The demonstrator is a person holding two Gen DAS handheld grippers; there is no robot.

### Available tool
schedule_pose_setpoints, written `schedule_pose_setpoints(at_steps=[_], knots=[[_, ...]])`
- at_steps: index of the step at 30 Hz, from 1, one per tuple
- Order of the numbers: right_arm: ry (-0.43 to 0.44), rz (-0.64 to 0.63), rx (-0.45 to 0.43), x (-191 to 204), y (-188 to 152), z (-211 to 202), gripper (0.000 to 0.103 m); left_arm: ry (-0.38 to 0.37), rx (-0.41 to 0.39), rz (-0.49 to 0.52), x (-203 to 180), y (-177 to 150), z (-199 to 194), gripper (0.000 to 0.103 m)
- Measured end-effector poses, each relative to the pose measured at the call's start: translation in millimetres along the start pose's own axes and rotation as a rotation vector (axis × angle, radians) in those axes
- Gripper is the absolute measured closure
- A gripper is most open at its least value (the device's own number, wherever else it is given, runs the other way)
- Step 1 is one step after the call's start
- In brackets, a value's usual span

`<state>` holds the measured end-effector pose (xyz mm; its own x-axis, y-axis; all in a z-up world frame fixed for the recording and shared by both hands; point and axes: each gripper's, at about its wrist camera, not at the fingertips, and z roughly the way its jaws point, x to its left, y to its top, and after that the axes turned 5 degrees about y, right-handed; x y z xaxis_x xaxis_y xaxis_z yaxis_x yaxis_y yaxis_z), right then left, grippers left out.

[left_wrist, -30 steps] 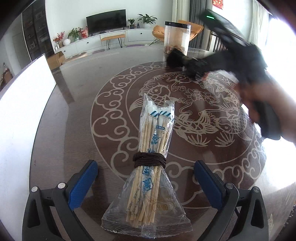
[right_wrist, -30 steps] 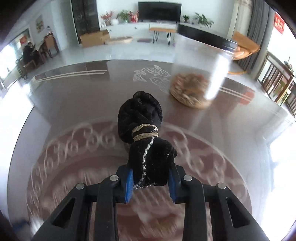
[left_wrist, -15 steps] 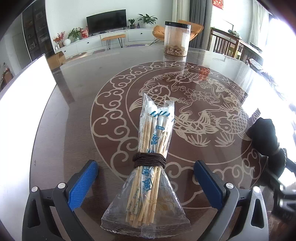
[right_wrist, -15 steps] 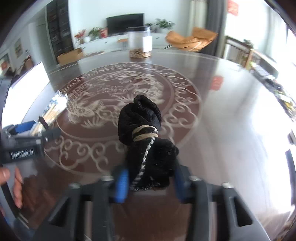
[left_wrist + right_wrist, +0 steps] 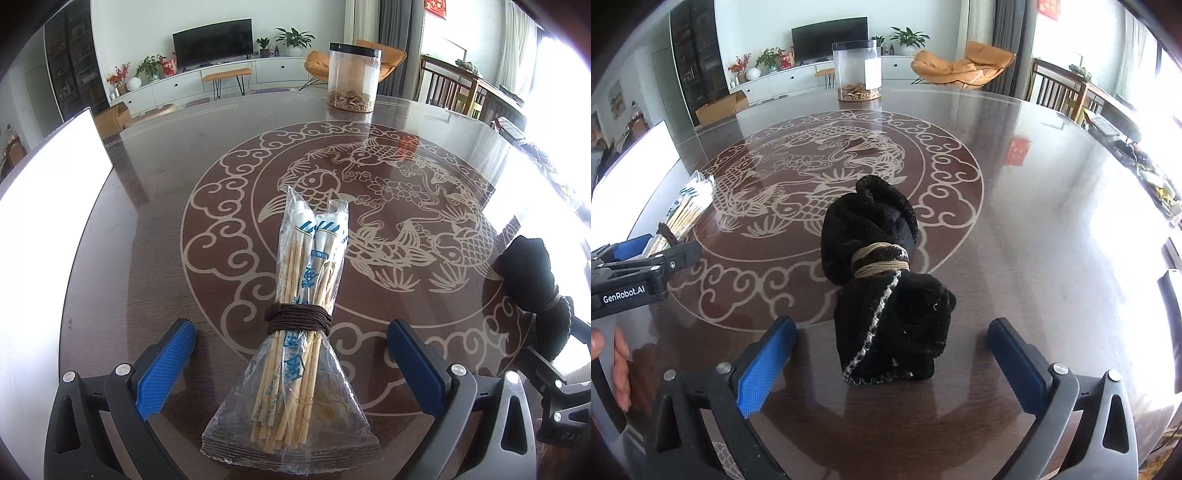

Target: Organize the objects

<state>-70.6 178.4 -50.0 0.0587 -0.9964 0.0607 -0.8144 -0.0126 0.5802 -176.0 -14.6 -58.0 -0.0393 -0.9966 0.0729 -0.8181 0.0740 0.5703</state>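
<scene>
We have the right gripper [image 5: 890, 365] opening, its pads clear of the tied black cloth bundle [image 5: 886, 291] lying lengthwise between them on the table [image 5: 1052, 192], while our spread, empty left gripper [image 5: 291, 365] likewise straddles the bagged chopstick bundle [image 5: 306, 317].

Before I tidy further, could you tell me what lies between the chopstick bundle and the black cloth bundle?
Only bare table, seen in the left wrist view, between chopstick bundle and black cloth bundle.

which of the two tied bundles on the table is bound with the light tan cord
The black fuzzy cloth bundle, lying between the right gripper's opening jaws, untouched by them. The plastic-wrapped bamboo chopstick bundle is tied with dark brown cord instead.
</scene>
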Motion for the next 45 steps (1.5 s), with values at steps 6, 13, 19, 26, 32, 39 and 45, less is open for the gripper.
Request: schedule_pose_setpoints(at_steps=[6, 13, 19, 26, 32, 39, 45], knots=[[0.001, 0.0, 0.0, -0.4, -0.4, -0.2, 0.0, 0.0, 0.0, 0.0, -0.1, 0.3, 0.5, 0.0], [0.0, 0.0, 0.0, -0.3, 0.1, -0.2, 0.0, 0.0, 0.0, 0.0, -0.3, 0.5, 0.9, 0.0], [0.0, -0.001, 0.0, -0.5, 0.2, -0.2, 0.0, 0.0, 0.0, 0.0, -0.3, 0.5, 1.0, 0.0], [0.001, -0.001, 0.0, -0.7, -0.1, -0.2, 0.0, 0.0, 0.001, 0.001, -0.4, 0.8, 1.4, 0.0], [0.0, -0.001, 0.0, -0.6, 0.3, -0.1, 0.0, -0.007, 0.002, 0.007, -0.4, -1.4, -2.1, 0.0], [0.0, -0.001, 0.0, -0.6, 0.0, -0.1, 0.0, -0.003, 0.0, 0.006, -0.9, -2.4, -2.7, 0.0], [0.001, -0.001, 0.0, -0.8, -0.4, -0.1, 0.0, -0.001, -0.001, 0.005, -1.6, -3.2, -3.3, 0.0]])
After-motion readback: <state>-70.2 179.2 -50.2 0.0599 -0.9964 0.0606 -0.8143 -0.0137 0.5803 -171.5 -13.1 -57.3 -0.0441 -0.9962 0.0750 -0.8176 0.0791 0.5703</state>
